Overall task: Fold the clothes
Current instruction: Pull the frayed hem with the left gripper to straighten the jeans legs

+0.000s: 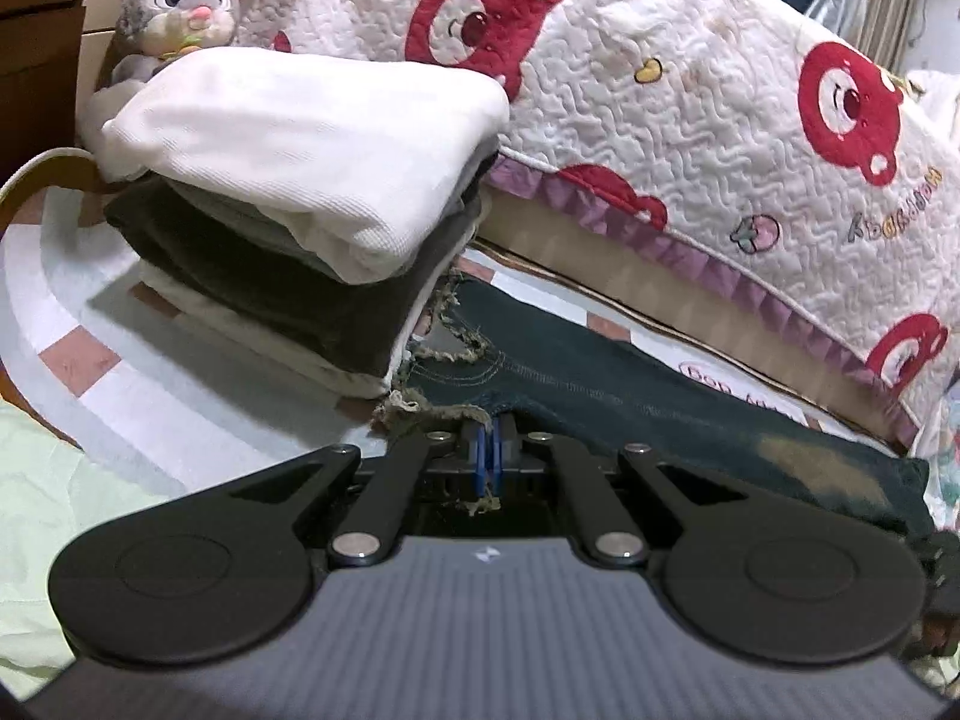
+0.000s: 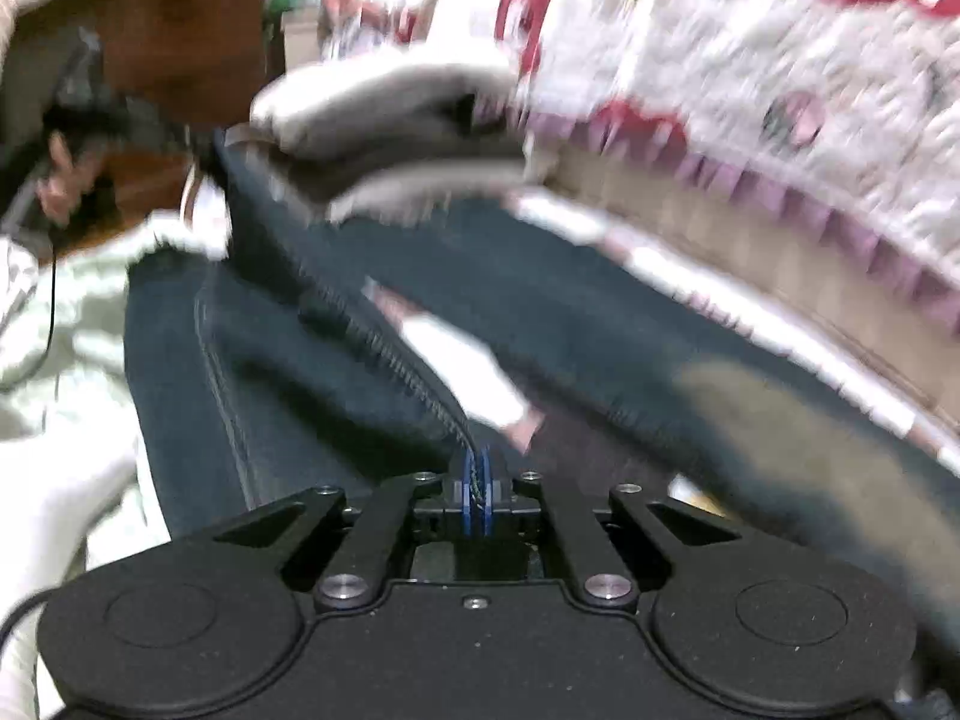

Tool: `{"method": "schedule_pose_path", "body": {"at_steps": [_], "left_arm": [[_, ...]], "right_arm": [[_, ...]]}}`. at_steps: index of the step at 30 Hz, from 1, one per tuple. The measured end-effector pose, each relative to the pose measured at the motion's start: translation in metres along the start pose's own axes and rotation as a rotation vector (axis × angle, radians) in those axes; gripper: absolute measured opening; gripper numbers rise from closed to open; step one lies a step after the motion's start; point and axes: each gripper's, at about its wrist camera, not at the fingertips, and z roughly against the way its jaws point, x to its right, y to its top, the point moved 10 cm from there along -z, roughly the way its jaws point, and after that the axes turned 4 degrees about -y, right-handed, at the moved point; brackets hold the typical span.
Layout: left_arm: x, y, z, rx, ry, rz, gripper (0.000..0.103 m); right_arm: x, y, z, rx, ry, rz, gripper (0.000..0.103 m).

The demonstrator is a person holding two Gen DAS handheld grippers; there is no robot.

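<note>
1. Dark denim is the thing in hand: the jeans lie stretched along the bed, just below the quilt bunched along its far edge, with one frayed hem touching the foot of the folded stack toward the bed's left end.
2. The left gripper has its jaws together, pinching that frayed hem; loose threads hang out between the blue pads.
3. The right gripper is clamped on a stitched seam edge of the jeans. No earlier view is given and this one is blurred, so how much cloth it holds I cannot tell.
4. Judged from this, the step is to carry one end of the jeans over onto the other.
5. To do it well: lift both grips together, keep the cloth taut between them so the fold line runs straight, and lay edge on edge.
6. Keep the frayed hem clear of the stack; dragging across it could topple the white top piece.
7. Release only once the denim lies flat on the bed.
</note>
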Motion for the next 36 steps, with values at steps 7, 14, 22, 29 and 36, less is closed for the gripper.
{"method": "schedule_pose_path", "body": {"at_steps": [7,14,22,29,36], "left_arm": [[0.028,0.030,-0.002,0.067,-0.050,-0.035,0.002],[0.042,0.036,0.010,0.086,-0.032,-0.055,0.002],[0.053,0.034,0.019,0.111,-0.001,-0.045,0.002],[0.059,0.037,0.023,0.118,0.044,-0.057,0.001],[0.044,0.050,0.009,0.093,0.059,-0.042,0.001]], "right_arm": [[0.028,-0.022,0.003,-0.106,-0.136,0.038,0.031],[0.070,-0.048,0.019,-0.182,-0.288,0.146,0.053],[0.068,-0.043,-0.007,-0.116,-0.081,0.157,0.055],[0.065,-0.039,-0.007,-0.051,-0.007,0.017,0.003],[0.093,-0.022,0.019,0.077,0.023,-0.231,0.003]]}}
